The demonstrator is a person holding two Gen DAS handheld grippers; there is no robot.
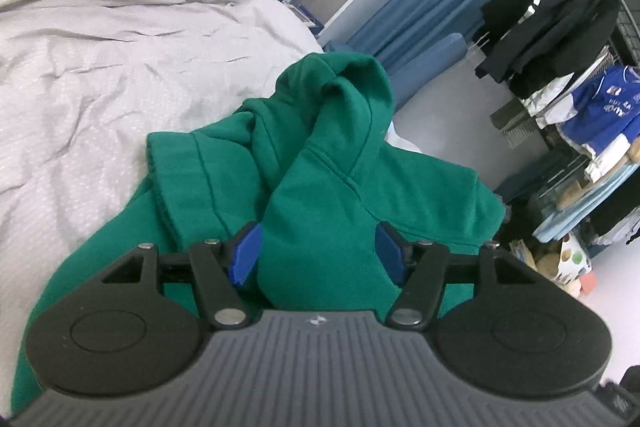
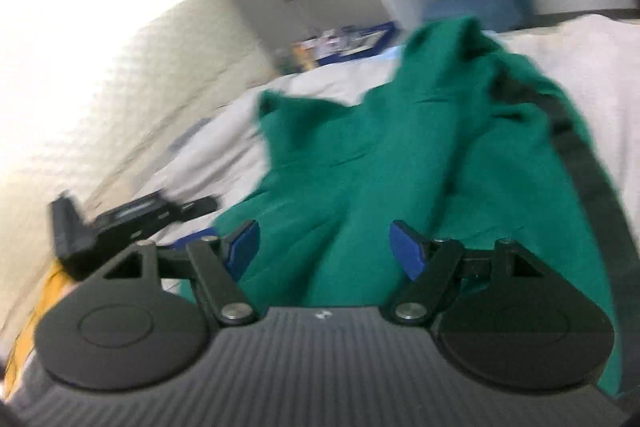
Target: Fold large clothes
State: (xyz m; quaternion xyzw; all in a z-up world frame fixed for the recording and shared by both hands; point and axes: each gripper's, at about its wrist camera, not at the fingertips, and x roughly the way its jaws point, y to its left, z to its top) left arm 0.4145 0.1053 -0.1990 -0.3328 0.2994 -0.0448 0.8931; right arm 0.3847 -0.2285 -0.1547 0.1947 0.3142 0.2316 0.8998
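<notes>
A green hoodie (image 1: pixel 340 131) lies bunched on the pale grey bed cover (image 1: pixel 100 47), its hood folded over and reaching the bed's right edge. My left gripper (image 1: pixel 319 253) is low over it, jaws wide, with a thick roll of green cloth filling the gap between the blue pads (image 1: pixel 246 253); I see no pinch. In the blurred right wrist view, my right gripper (image 2: pixel 324 249) stands open just above the hoodie (image 2: pixel 400 147), green cloth spread under and between its fingers, nothing gripped. A dark stripe (image 2: pixel 592 187) runs along the garment's right side.
Beyond the bed's right edge is bare floor, then a clothes rack with dark jackets (image 1: pixel 540 27) and a blue jersey (image 1: pixel 600 107). A blue curtain (image 1: pixel 400 15) hangs behind. A black device (image 2: pixel 120 223) sits on the bed at the left of the right wrist view.
</notes>
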